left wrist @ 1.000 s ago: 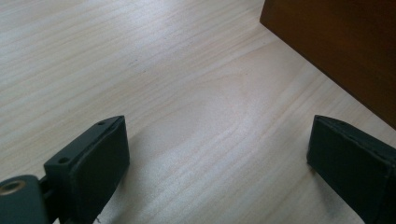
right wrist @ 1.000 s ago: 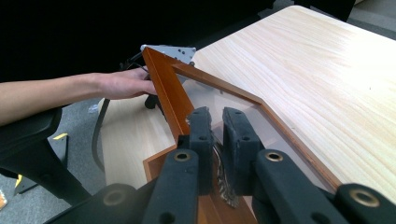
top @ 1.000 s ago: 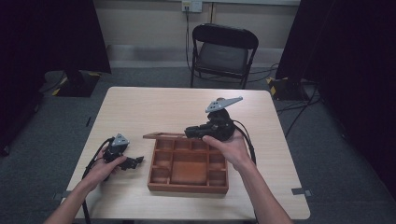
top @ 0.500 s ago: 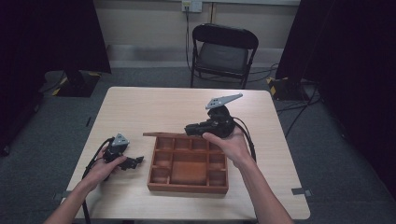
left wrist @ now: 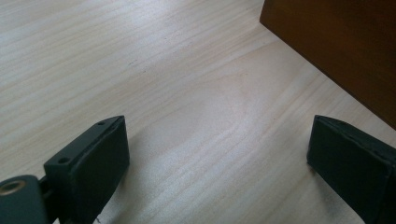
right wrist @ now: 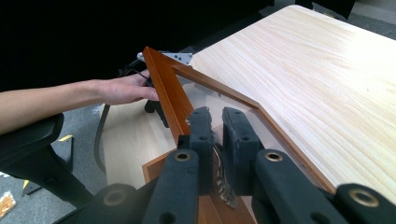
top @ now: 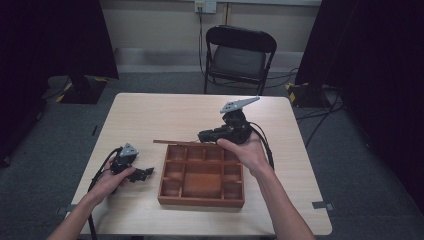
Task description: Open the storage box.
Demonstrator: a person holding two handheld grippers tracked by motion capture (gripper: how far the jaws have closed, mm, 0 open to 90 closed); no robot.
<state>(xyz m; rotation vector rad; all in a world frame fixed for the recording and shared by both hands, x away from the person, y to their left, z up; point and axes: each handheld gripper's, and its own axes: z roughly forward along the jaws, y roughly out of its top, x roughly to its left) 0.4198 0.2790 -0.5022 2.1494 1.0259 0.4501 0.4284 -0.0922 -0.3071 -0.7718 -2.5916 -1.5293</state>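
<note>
A brown wooden box [top: 200, 202] with several compartments sits on the table. Its lid [top: 175, 143], a wooden frame around a clear pane, is raised at the box's far side and shows edge-on in the high view. My right gripper [top: 204, 135] is shut on the lid's frame. In the right gripper view its jaws [right wrist: 217, 116] pinch the frame edge, and the lid [right wrist: 166, 84] stretches away from them. My left gripper [top: 144, 173] rests on the table left of the box. It is open [left wrist: 217, 144] with only bare table between its fingers, and the box wall [left wrist: 336, 46] lies just ahead.
The light wooden table [top: 165, 112] has free room behind the box and on both sides. A black folding chair [top: 235, 52] stands beyond the far edge. Dark curtains hang at both sides of the room.
My right gripper and the lid have risen very slightly. The left gripper has stayed where it was.
</note>
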